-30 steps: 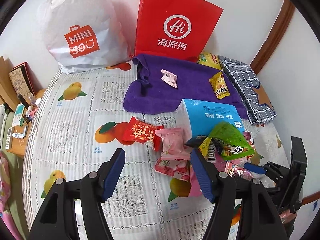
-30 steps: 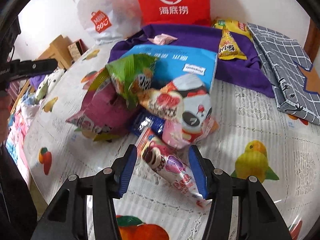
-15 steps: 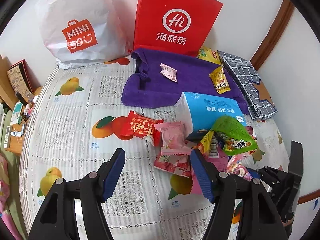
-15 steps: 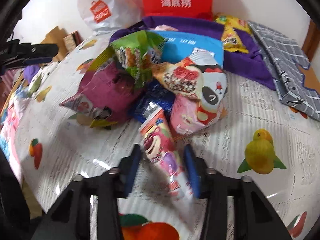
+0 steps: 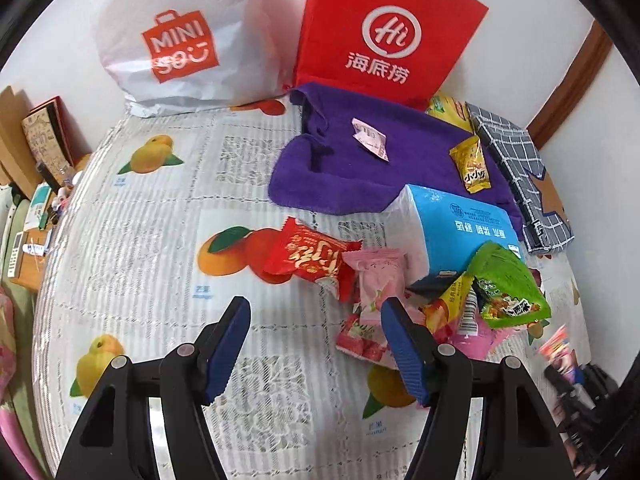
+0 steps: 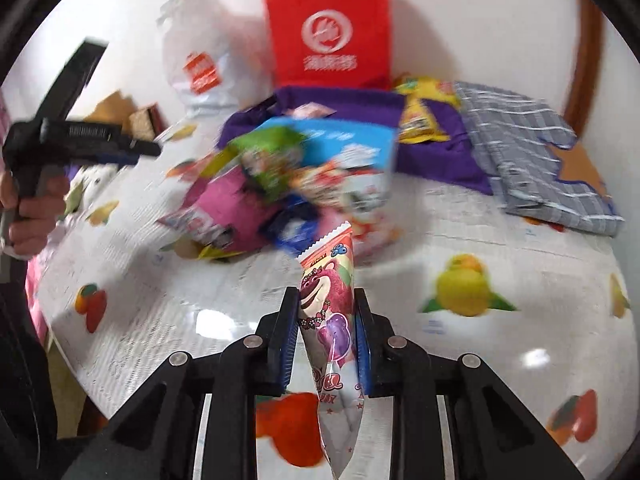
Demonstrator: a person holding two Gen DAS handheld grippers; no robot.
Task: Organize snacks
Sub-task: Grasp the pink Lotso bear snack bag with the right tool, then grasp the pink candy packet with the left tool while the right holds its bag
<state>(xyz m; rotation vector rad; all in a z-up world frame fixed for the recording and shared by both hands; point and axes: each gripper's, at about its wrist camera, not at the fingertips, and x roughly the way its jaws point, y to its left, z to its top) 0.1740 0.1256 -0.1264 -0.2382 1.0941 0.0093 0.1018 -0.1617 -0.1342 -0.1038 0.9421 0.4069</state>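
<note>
between the right gripper (image 6: 327, 316) pads, clenched: a bear-print snack packet (image 6: 330, 304), long axis running away from the camera, clear of the table. snack pile (image 6: 288, 184) lies far-left of it. left gripper (image 5: 316, 344) spread, empty, near the pile's left edge, beside a pink packet (image 5: 376, 280).

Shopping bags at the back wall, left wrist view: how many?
2. White bag stands at back left against the wall; red bag stands right of it, behind the purple towel. Others may be hidden outside the view.
</note>
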